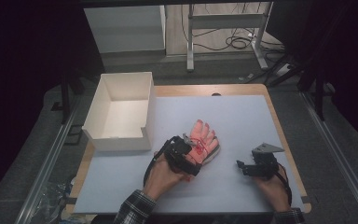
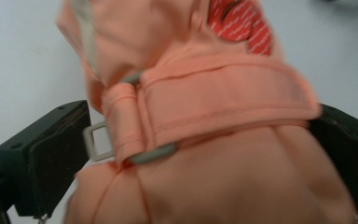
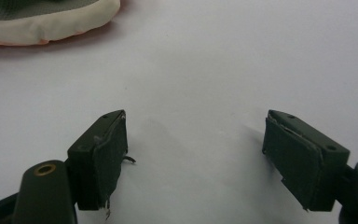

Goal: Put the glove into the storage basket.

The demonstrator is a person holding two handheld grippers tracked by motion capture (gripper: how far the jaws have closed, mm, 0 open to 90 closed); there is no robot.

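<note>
Glove (image 1: 204,139), salmon with red print, flat on the mat (image 1: 242,116) at centre frame in the high view, fingers toward the top of the picture, cuff toward the bottom. Left gripper (image 1: 192,156) at the cuff end, lower centre, reaching in from the hand (image 1: 161,179) below it.

In the left gripper view, glove (image 2: 223,154) bulging between the two black jaws, one at the left edge, one at the right; wrist strap (image 2: 223,100) and grey buckle (image 2: 103,142) across mid-frame. Fabric against the right jaw; contact at the left jaw blurred, so clamped or merely straddling cannot be told. Cuff likely chosen as the grasp point: thickest, stiffest part, least prone to slipping out.

Right gripper (image 1: 240,167) at lower right in the high view, apart from the glove, low over bare mat. In the right gripper view, right gripper (image 3: 196,158) wide open, nothing but mat (image 3: 200,84) between the jaws; cream edge of the glove (image 3: 51,23) at upper left. Probably parked in reserve, near enough to steady or take over the glove.

Box (image 1: 103,135), white and open-topped, at upper left of the high view, beside the mat's left edge, nothing visible inside; a plausible destination, set within the left arm's reach.
</note>
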